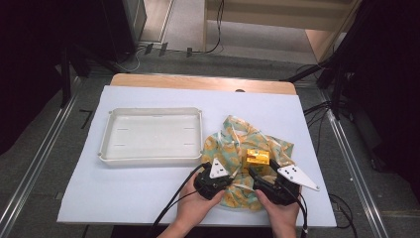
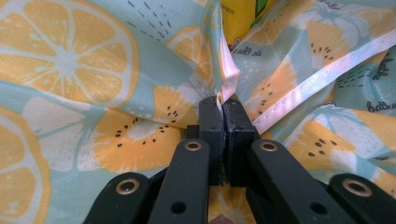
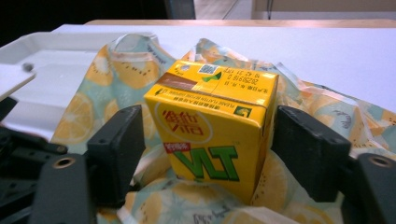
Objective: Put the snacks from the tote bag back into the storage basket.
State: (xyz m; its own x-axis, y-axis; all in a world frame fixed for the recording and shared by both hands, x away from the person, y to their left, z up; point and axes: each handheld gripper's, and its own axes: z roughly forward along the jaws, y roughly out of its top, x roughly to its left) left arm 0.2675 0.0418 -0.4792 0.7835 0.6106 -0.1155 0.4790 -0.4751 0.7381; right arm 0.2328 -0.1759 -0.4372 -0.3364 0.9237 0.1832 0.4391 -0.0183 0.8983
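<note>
Nearest, the left gripper (image 2: 223, 109) pinched the cloth (image 2: 93, 93); the right gripper (image 3: 208, 154) gaped around the yellow carton (image 3: 212, 126), which any cloth tug might topple.

From above I see my table (image 1: 148, 198) under a white sheet, with a shallow white tray (image 1: 151, 135) at the left. Just right of it lies a crumpled citrus-print cloth (image 1: 233, 136), touching the tray's near right corner. A small yellow carton (image 1: 257, 157) sits on the cloth. My left tongs (image 1: 225, 177) and right tongs (image 1: 255, 173) rest at the cloth's near edge, close together, both hands behind them.
</note>
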